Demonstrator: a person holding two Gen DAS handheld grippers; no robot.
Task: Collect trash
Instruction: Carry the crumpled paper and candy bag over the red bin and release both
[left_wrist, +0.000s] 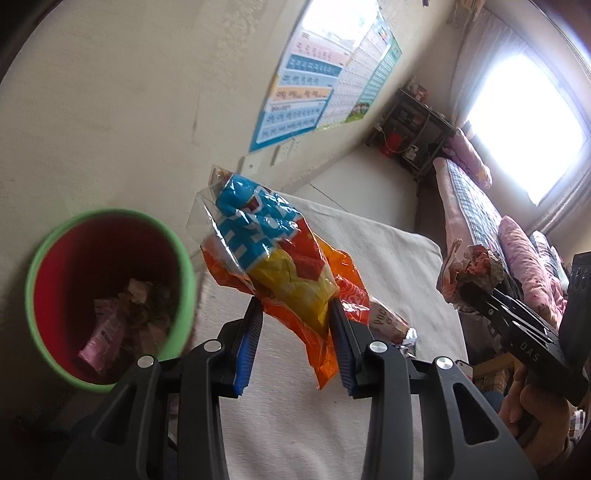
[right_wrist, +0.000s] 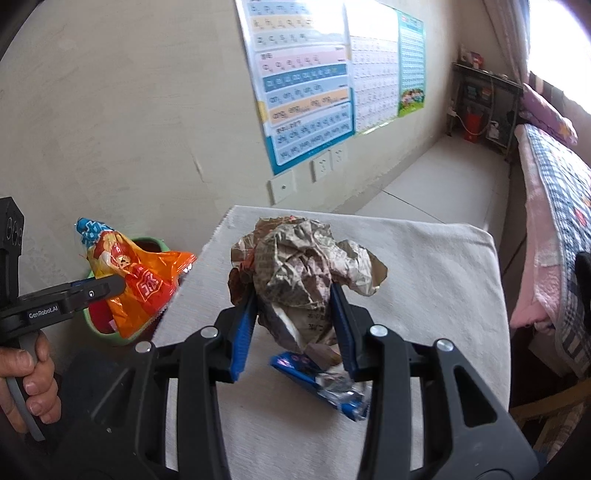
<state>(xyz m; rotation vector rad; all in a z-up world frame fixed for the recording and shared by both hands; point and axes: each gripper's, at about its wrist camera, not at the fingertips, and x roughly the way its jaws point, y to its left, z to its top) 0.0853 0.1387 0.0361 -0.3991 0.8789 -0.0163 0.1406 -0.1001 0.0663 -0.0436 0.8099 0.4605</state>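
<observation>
1. Left gripper: fingers clamped on a crumpled snack bag, orange, yellow and blue, held clear above the bench.
2. The snack bag's upper end leans toward the bin, which stands beside the bench's left edge, against the wall. From the right wrist view the bag hangs in front of the bin's green rim.
3. Bin: red inside, green rim, upright. Crumpled paper and a pink wrapper lie at its bottom.
4. Right gripper: fingers clamped on a crumpled newspaper ball, held above the bench.
5. Loose trash on the bench cloth: a blue foil wrapper below the right gripper, and a brown-lettered wrapper with a foil end just behind the left gripper's right finger.
6. A hand grips the left gripper's handle; another hand grips the right one.
7. Surroundings: wall charts, wall sockets, a bed on the right, a dark shelf by the window.
</observation>
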